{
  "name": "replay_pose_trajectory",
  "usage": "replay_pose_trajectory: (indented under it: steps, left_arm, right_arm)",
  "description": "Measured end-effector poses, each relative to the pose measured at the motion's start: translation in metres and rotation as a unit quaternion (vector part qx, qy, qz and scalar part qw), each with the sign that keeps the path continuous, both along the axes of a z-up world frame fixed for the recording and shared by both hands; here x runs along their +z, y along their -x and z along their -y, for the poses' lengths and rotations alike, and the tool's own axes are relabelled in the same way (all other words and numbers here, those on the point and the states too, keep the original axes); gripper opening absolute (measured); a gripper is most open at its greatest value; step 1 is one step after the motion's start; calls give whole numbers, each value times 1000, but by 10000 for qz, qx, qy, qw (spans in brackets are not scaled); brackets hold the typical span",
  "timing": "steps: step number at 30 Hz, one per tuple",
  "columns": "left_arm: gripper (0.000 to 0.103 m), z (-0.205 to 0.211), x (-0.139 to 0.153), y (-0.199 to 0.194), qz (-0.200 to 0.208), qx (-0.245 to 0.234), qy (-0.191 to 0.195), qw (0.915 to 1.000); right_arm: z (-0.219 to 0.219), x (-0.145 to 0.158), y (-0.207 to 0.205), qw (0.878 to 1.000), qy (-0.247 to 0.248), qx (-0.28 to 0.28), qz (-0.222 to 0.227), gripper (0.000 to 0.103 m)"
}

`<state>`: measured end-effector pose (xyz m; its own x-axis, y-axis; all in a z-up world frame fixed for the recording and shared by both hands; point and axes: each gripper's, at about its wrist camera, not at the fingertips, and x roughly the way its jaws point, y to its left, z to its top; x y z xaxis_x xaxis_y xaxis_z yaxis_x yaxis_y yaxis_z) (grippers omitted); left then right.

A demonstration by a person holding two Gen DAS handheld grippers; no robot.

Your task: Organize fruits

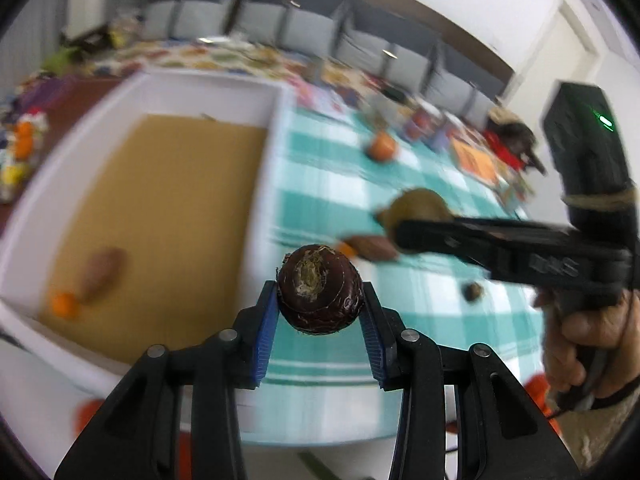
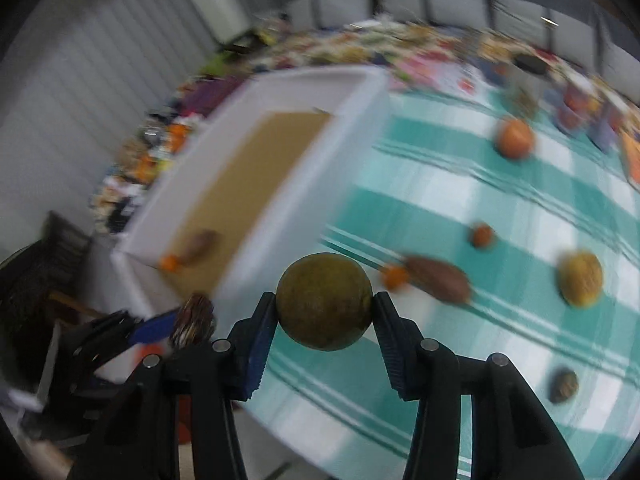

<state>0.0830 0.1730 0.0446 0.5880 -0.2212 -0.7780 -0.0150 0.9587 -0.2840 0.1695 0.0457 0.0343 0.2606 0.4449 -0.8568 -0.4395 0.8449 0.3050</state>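
Note:
In the left wrist view my left gripper (image 1: 320, 292) is shut on a dark purple-brown round fruit (image 1: 320, 300), held above the table's near edge beside the white box (image 1: 276, 128). The box has a brown cardboard floor, with a brown oblong fruit (image 1: 102, 272) and a small orange (image 1: 64, 305) lying on it. My right gripper (image 2: 324, 300) is shut on an olive-green round fruit (image 2: 324, 308), lifted over the green checked cloth (image 2: 420, 208). A hand (image 1: 588, 332) holds that gripper at the right of the left wrist view.
On the cloth lie an orange (image 2: 515, 138), a small reddish fruit (image 2: 482, 235), a yellow-brown round fruit (image 2: 580, 278), a brown oblong fruit (image 2: 438, 278) beside a small orange (image 2: 394, 276), and a small dark fruit (image 2: 563, 385). Mixed clutter covers the far table.

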Motion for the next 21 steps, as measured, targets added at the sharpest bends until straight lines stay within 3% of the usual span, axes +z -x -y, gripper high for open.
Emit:
replay_pose_trajectory:
  steps: [3, 7, 11, 15, 17, 21]
  left_arm:
    - [40, -48, -6, -6, -154, 554, -408, 9975]
    - [40, -88, -49, -15, -687, 989, -543, 9912]
    - [41, -103, -78, -19, -1009, 1154, -544, 9867]
    - [41, -112, -85, -15, -1101, 1292, -569, 9838]
    - [45, -115, -84, -13, -1125, 1355, -590, 9826]
    - [70, -117, -76, -7, -985, 1410, -699, 9826]
  right_arm:
    - [-55, -1, 0, 9986, -197, 422, -234, 49]
    - [-113, -31, 3, 9955, 91, 821, -467, 49]
    - [-149, -64, 10, 9910, 630, 1065, -519, 49]
    - [-161, -84, 10, 9882, 887, 1144, -498, 49]
    - [-165, -89, 10, 9878, 978, 1123, -465, 52]
    - [-161, -77, 8, 9904, 865, 1045, -264, 59]
